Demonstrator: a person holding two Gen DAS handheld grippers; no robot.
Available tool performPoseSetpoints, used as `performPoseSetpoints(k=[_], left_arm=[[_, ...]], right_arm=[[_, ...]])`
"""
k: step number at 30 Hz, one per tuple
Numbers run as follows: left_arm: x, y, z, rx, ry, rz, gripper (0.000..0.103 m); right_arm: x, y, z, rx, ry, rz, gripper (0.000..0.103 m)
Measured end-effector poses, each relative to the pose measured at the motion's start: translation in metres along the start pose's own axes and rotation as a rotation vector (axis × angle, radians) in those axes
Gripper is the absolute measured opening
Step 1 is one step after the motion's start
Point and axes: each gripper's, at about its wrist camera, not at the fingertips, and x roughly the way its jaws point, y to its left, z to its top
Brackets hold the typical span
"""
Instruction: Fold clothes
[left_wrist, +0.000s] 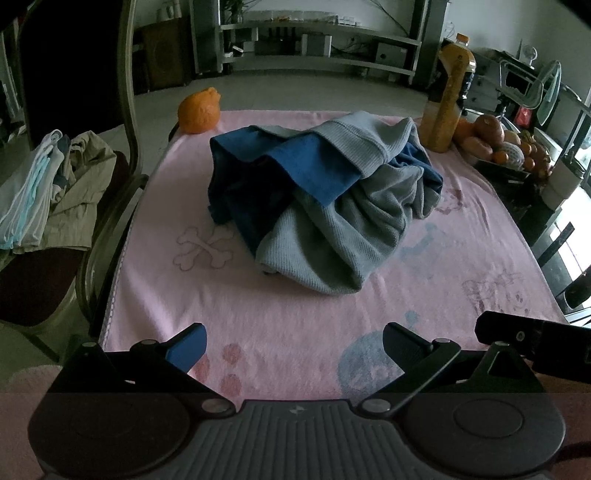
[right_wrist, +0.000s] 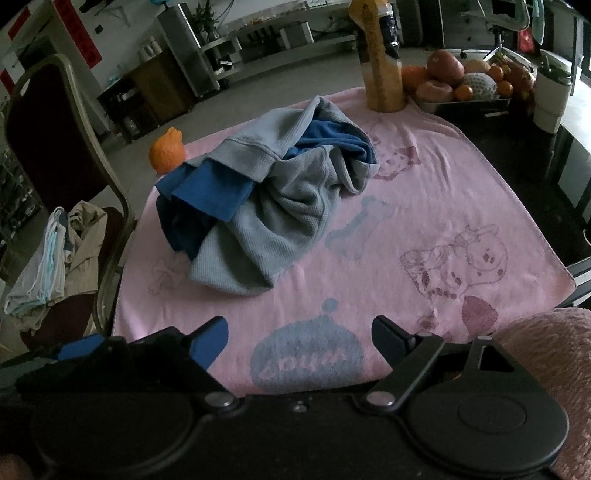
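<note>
A crumpled grey and blue garment (left_wrist: 325, 199) lies in a heap in the middle of a pink towel (left_wrist: 258, 332) spread over the table. The same garment (right_wrist: 266, 199) shows up left of centre in the right wrist view, on the pink towel (right_wrist: 424, 206). My left gripper (left_wrist: 293, 345) hovers open over the towel's near edge, well short of the heap, nothing between its fingers. My right gripper (right_wrist: 299, 341) is open too, above the near edge with a blue print under it. The tip of the right gripper (left_wrist: 517, 338) shows at the right of the left wrist view.
An orange (left_wrist: 199, 110) sits at the towel's far left corner, a juice bottle (left_wrist: 447, 99) at the far right. A tray of fruit (left_wrist: 506, 147) stands beyond the bottle. A chair (left_wrist: 74, 206) at the left carries folded clothes (left_wrist: 48, 192).
</note>
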Motion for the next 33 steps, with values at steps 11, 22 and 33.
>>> performPoseSetpoints(k=[11,22,33], left_arm=[[0.0002,0.0020,0.0011,-0.002,0.005,-0.005,0.102],[0.0004,0.0024,0.0015,-0.004,0.008,-0.004,0.102],[-0.0006,0.0039,0.0027,-0.008,0.009,-0.005,0.102]], right_arm=[[0.0009,0.0002,-0.0014,0.001,0.006,0.001,0.086],[0.0019,0.0006,-0.0022,0.002,0.009,0.000,0.087],[0.0019,0.0010,-0.0028,0.000,0.011,-0.002,0.087]])
